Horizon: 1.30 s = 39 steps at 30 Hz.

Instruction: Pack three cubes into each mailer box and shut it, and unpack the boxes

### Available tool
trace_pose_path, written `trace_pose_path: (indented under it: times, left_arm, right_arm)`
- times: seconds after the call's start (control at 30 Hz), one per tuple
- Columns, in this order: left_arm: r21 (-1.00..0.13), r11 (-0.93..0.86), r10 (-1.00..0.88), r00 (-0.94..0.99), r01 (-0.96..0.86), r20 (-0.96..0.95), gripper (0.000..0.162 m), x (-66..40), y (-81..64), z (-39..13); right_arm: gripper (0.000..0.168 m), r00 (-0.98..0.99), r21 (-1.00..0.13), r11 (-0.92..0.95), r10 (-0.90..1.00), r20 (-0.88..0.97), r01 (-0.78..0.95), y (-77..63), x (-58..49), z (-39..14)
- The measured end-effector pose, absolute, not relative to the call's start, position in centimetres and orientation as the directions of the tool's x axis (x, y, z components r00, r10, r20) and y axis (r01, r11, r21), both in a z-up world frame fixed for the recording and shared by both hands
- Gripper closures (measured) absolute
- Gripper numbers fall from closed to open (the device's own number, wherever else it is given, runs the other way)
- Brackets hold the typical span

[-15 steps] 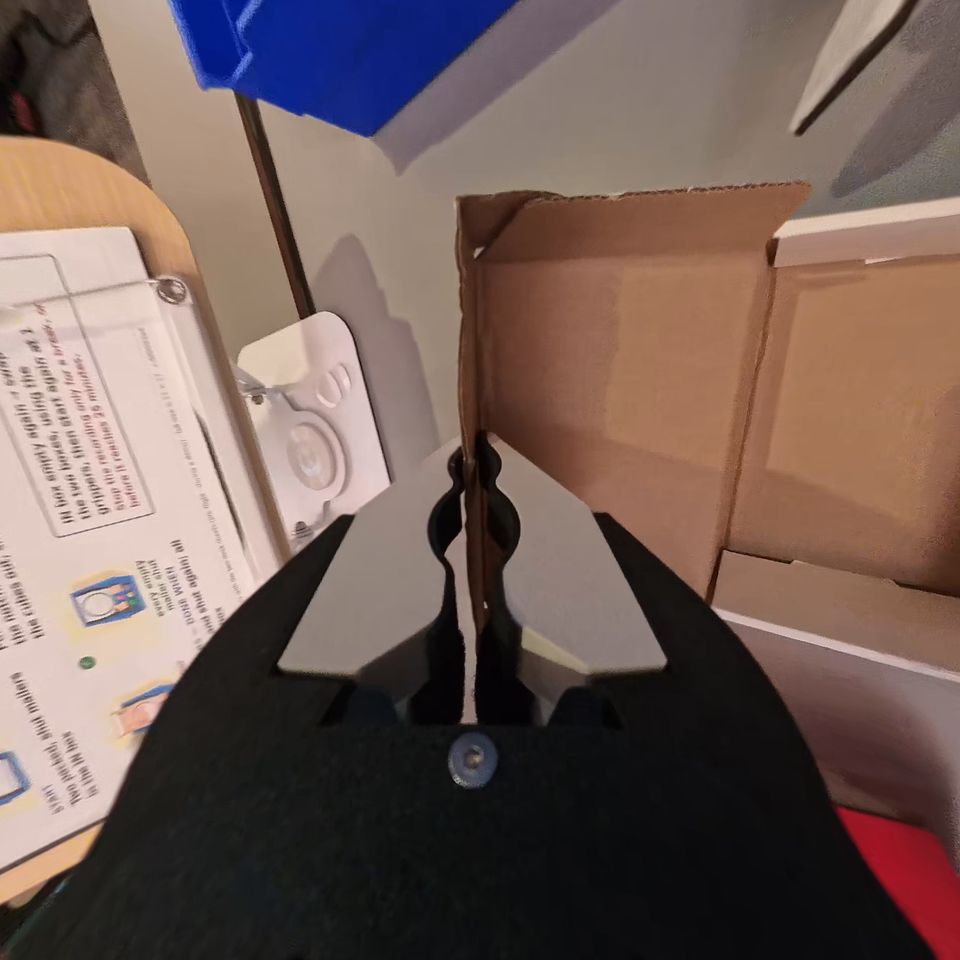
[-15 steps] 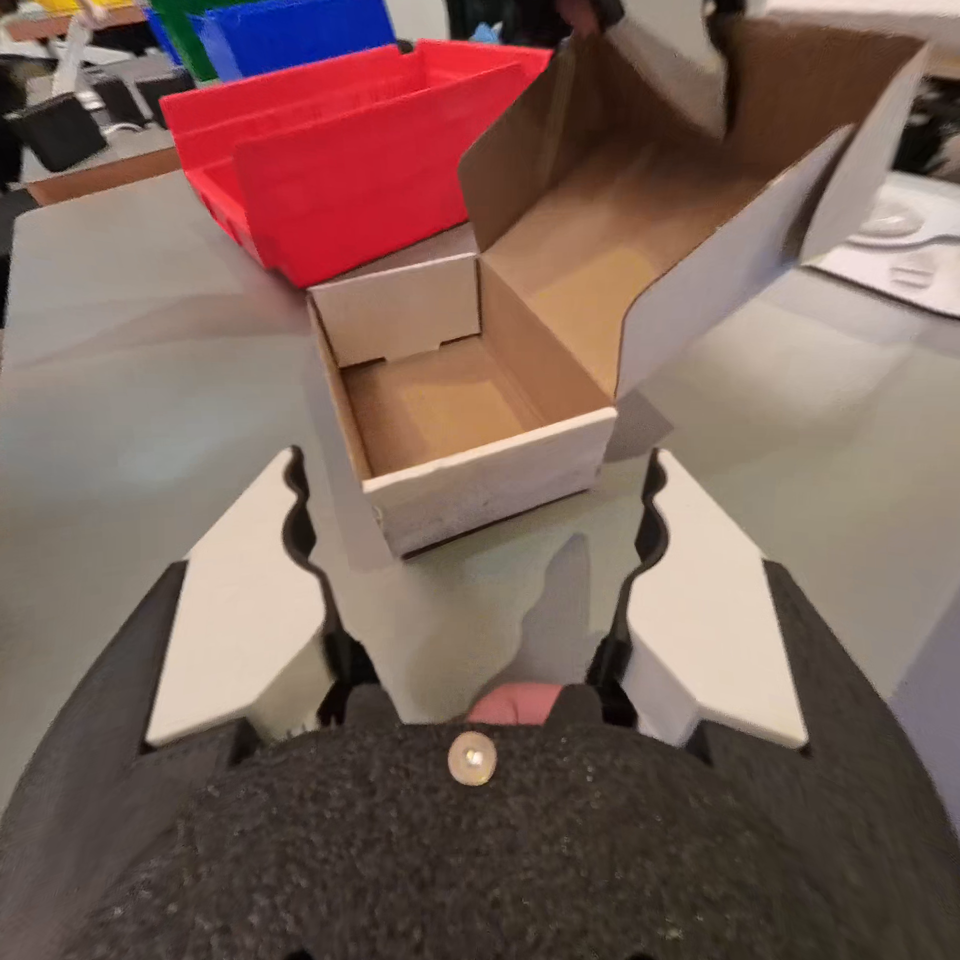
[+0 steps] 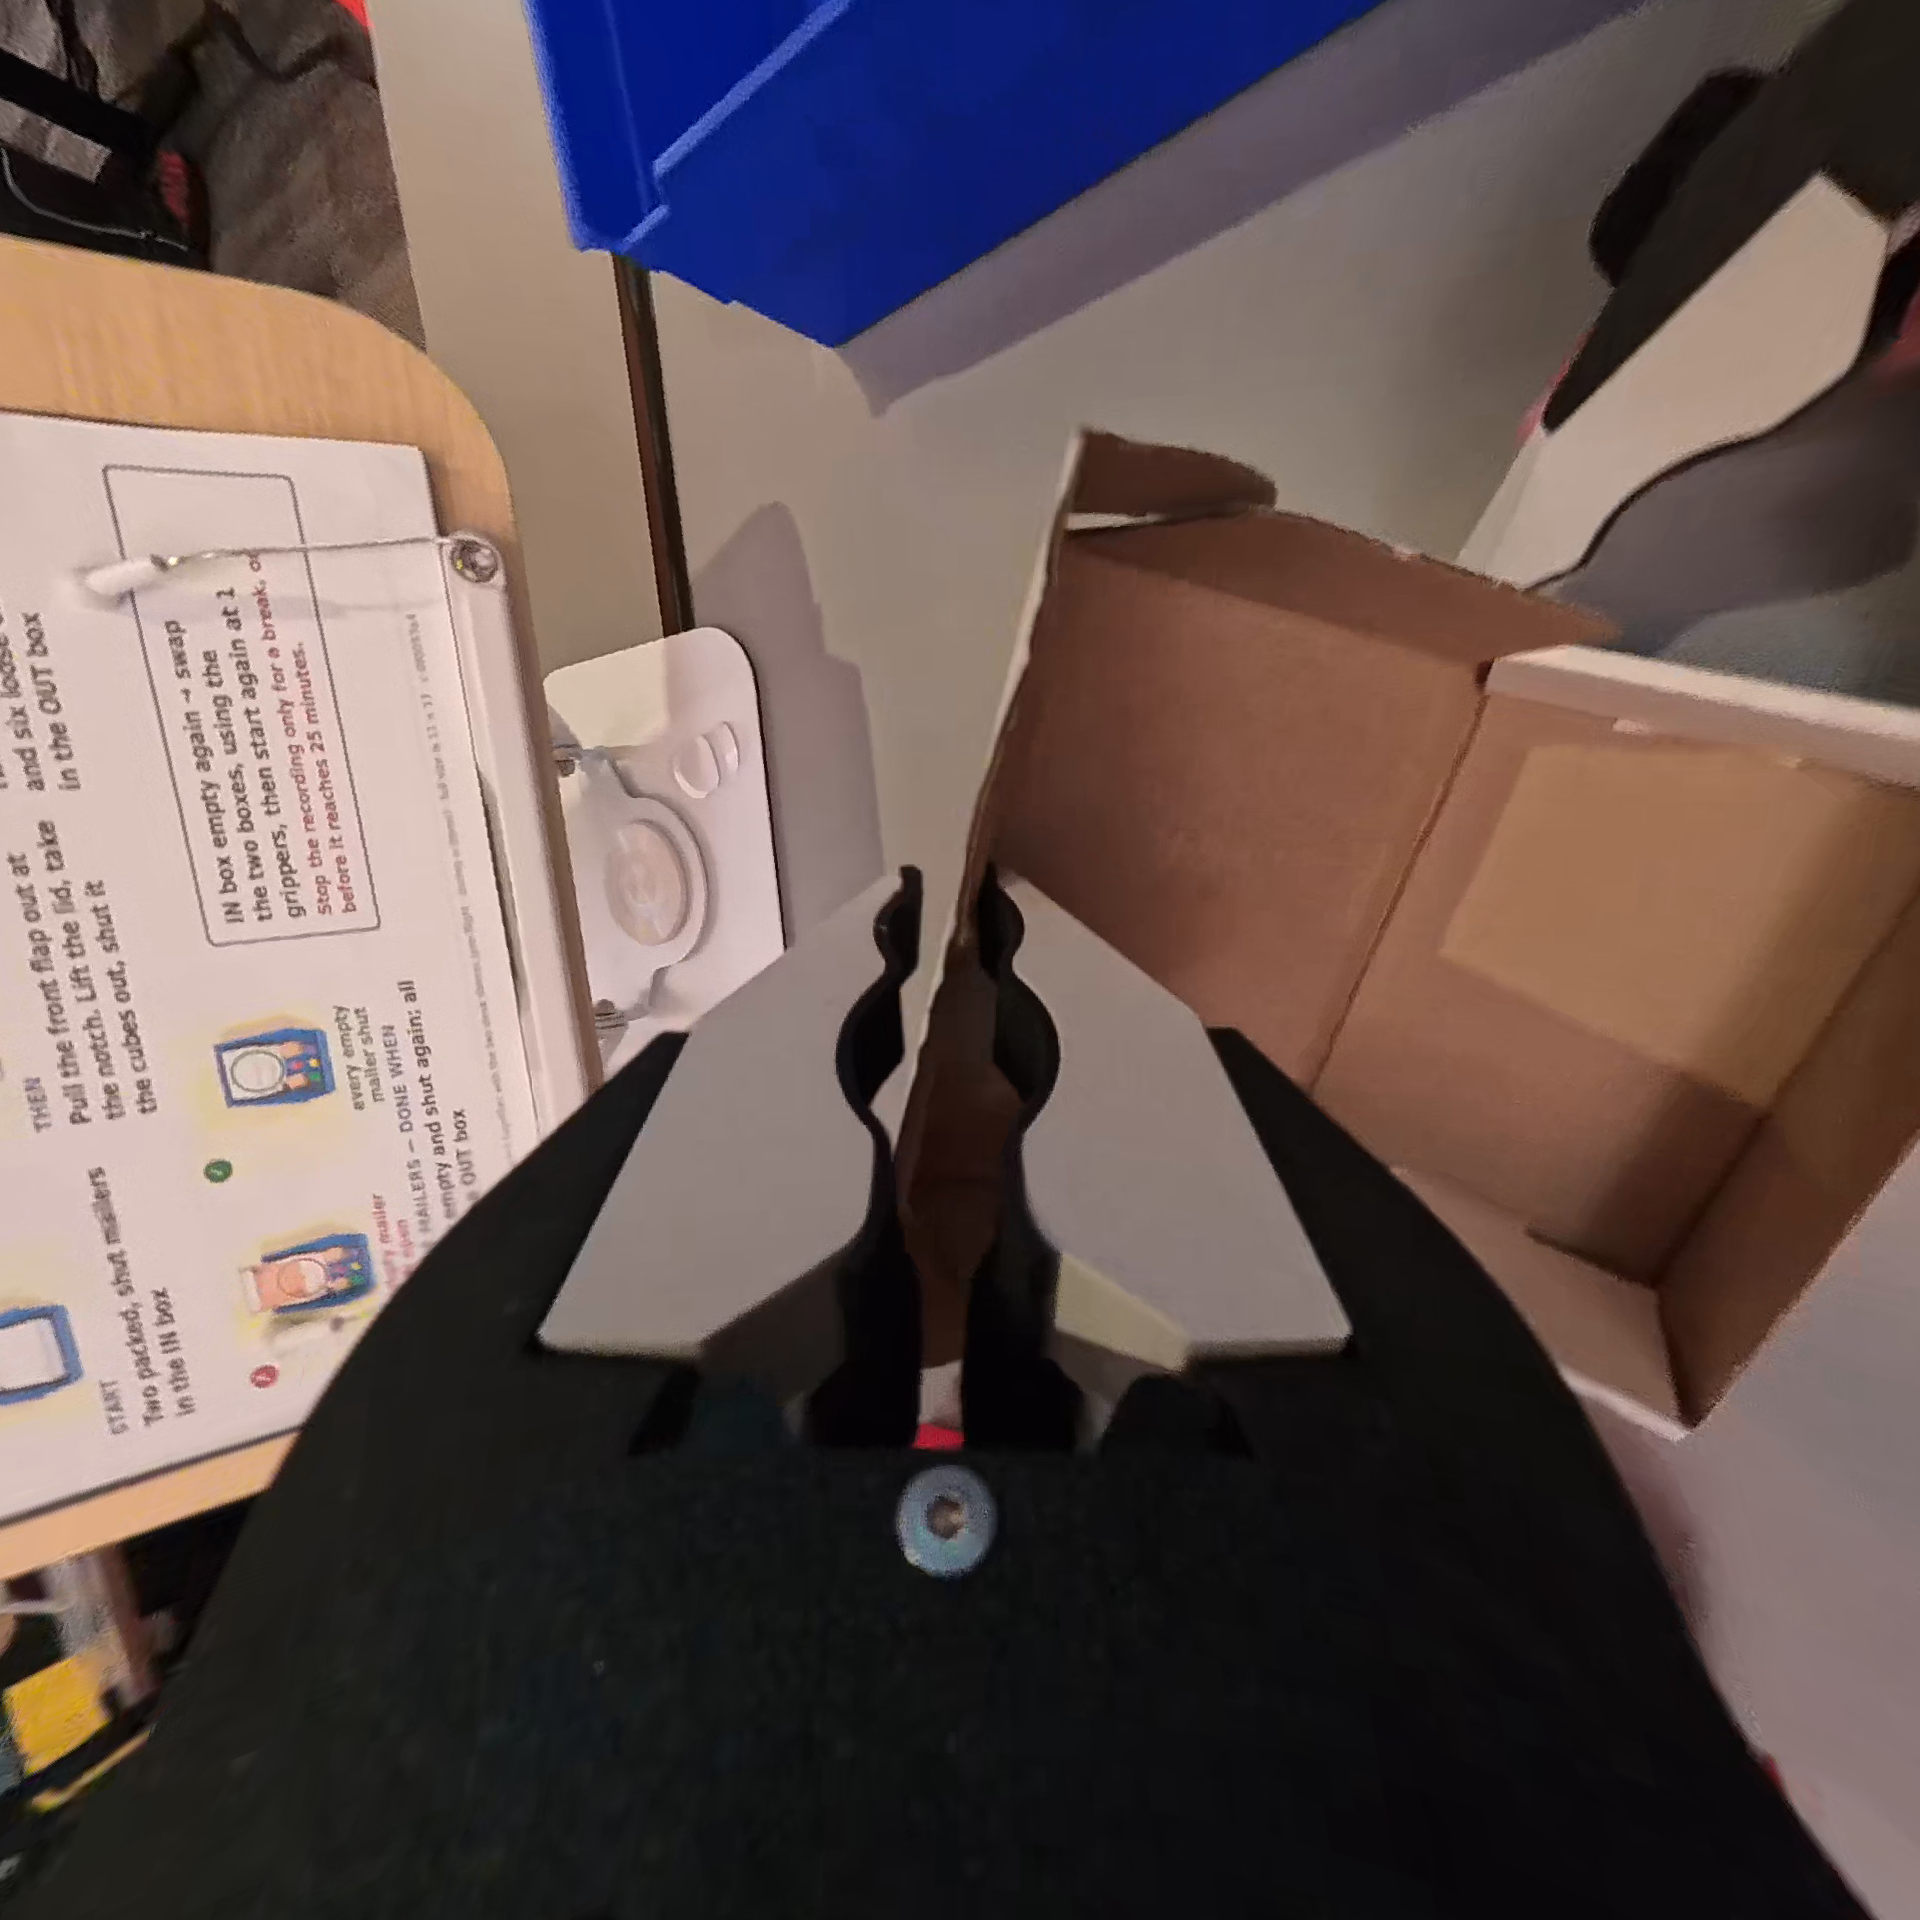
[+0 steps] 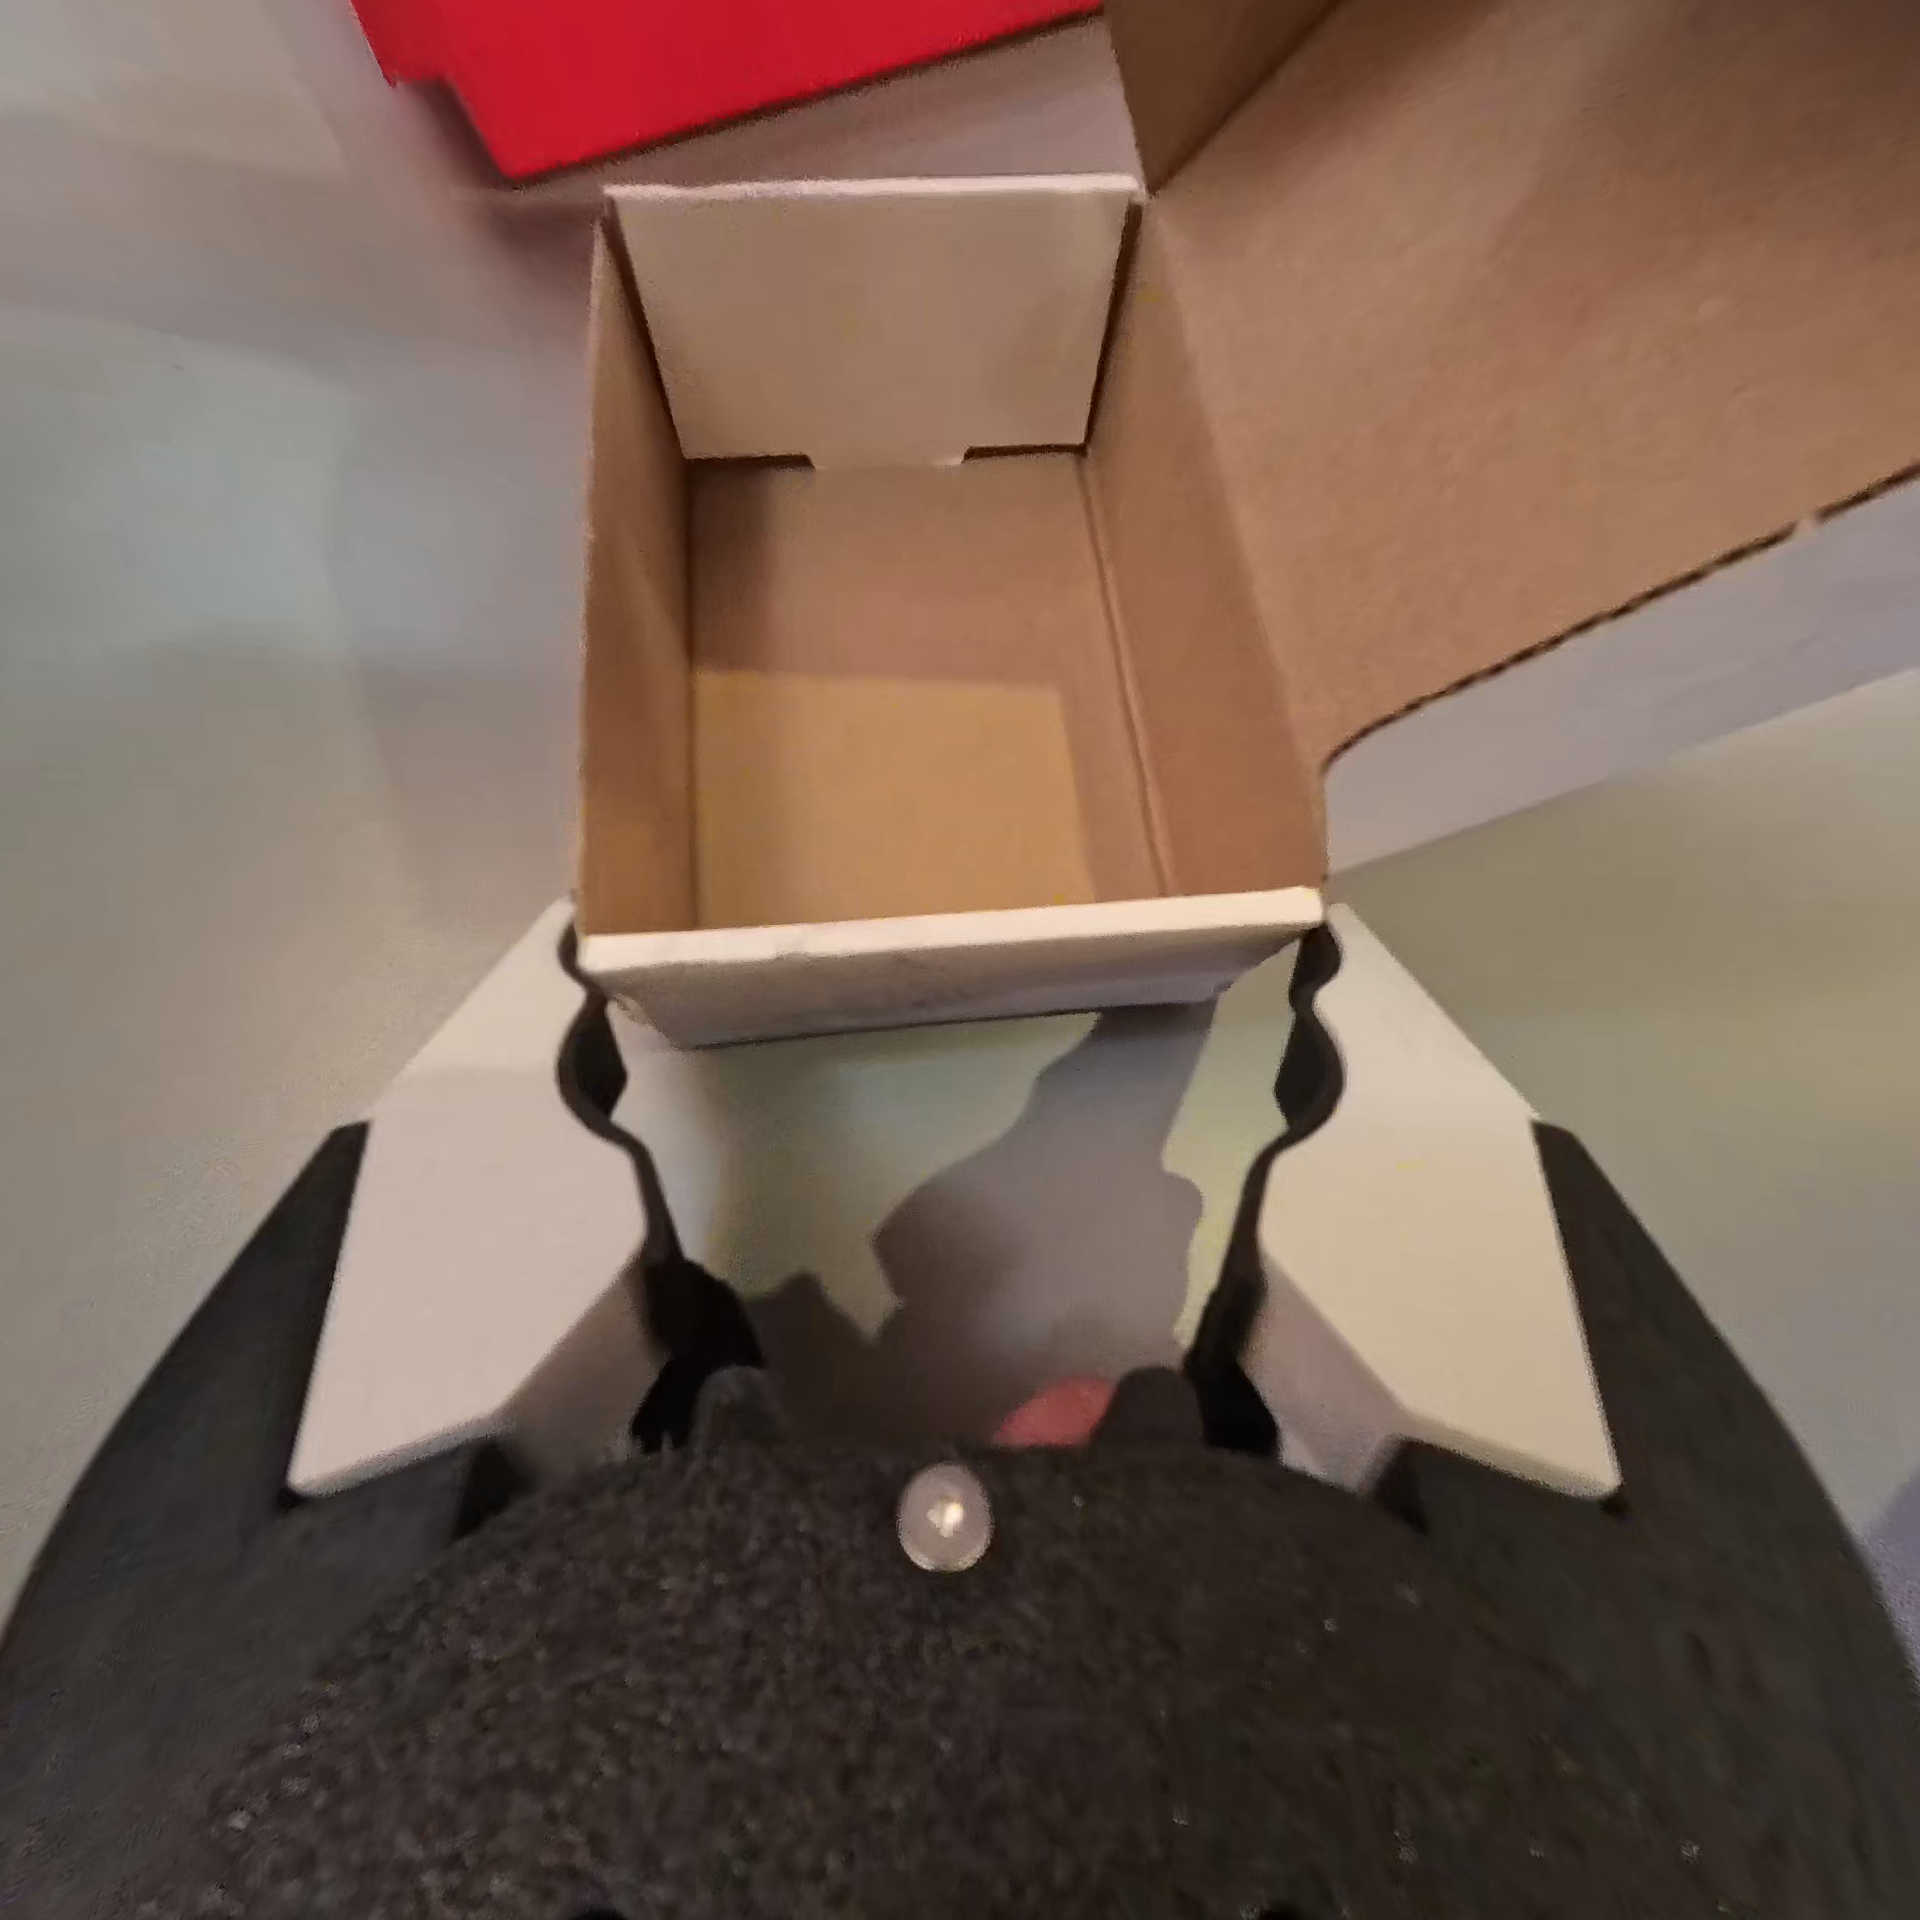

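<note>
Flap [image 3: 940, 1164] edge hidden between fingers [image 3: 1143, 1122]

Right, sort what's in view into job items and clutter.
Job items:
- open, empty white cardboard mailer box
- its brown-lined lid flap, pinched by the left gripper
- right gripper, open at the box's near wall
- red plastic bin
- blue plastic bin

Lying about:
- laminated instruction sheet
- white plastic plate
- grey table

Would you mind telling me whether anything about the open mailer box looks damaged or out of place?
Nothing stands out: the mailer box sits empty and undamaged, lid flap pinched in the left gripper.
</note>
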<state>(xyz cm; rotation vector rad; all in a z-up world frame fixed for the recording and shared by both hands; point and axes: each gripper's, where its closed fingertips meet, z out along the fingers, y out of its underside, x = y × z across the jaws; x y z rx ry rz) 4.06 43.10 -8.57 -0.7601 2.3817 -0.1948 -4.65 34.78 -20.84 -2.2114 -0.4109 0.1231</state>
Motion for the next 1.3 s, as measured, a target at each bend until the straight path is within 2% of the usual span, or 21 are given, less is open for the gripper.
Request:
trace_pose_path:
  times: [0.07, 0.23, 0.3, 0.37, 0.43, 0.53, 0.7, 0.87, 1.03, 1.2, 1.3]
  left_arm:
    - [-0.396, 0.772, -0.636, -0.604, -0.497, -0.480, 0.142, 3.6, 43.0, -7.7]
    - [-0.730, 0.466, -0.867, -0.420, -0.500, -0.266, 0.116, -1.4, 43.5, -2.1]
    - [-0.793, 0.351, -0.924, -0.319, -0.498, -0.208, 0.114, -5.4, 46.1, -0.7]
    - [-0.810, 0.252, -0.963, -0.221, -0.530, -0.154, 0.111, -9.8, 49.3, -0.8]
    - [-0.770, 0.220, -0.975, -0.144, -0.599, -0.167, 0.110, -14.3, 52.7, -2.3]
    - [-0.647, 0.248, -0.966, -0.128, -0.721, -0.227, 0.111, -19.8, 55.9, -5.5]
    - [-0.444, 0.378, -0.923, -0.296, -0.812, -0.245, 0.104, -23.1, 56.3, -10.9]
    - [-0.275, 0.527, -0.849, -0.480, -0.804, -0.222, 0.096, -22.9, 55.8, -15.9]
    - [-0.211, 0.555, -0.832, -0.535, -0.805, -0.146, 0.093, -22.0, 55.9, -19.2]
    - [-0.177, 0.597, -0.802, -0.575, -0.782, -0.163, 0.119, -21.8, 56.1, -20.6]
    - [-0.176, 0.583, -0.812, -0.560, -0.793, -0.165, 0.120, -22.1, 56.3, -20.2]
  right_arm:
    - [0.041, 0.947, -0.783, -0.575, 0.317, 0.054, 0.237, 35.1, -4.7, -20.8]
    - [0.042, 0.948, -0.769, -0.595, 0.317, 0.041, 0.233, 34.8, -4.5, -21.0]
    - [0.042, 0.947, -0.765, -0.603, 0.321, 0.027, 0.227, 34.5, -4.4, -21.0]
    - [0.042, 0.947, -0.764, -0.609, 0.321, 0.008, 0.213, 34.3, -4.2, -21.1]
    - [0.042, 0.944, -0.755, -0.614, 0.328, 0.021, 0.230, 33.9, -4.1, -21.3]
    - [0.043, 0.944, -0.743, -0.624, 0.327, 0.035, 0.243, 33.4, -3.9, -21.5]
    - [0.042, 0.948, -0.753, -0.612, 0.314, 0.048, 0.241, 34.1, -3.5, -21.1]
    - [0.042, 0.932, -0.767, -0.577, 0.355, 0.074, 0.281, 34.1, -3.8, -20.8]
    - [0.042, 0.915, -0.777, -0.552, 0.395, 0.076, 0.303, 34.0, -4.0, -20.7]
    - [0.042, 0.923, -0.785, -0.554, 0.380, 0.056, 0.276, 34.2, -3.6, -20.7]
    - [0.042, 0.924, -0.787, -0.552, 0.379, 0.057, 0.275, 34.2, -3.6, -20.7]
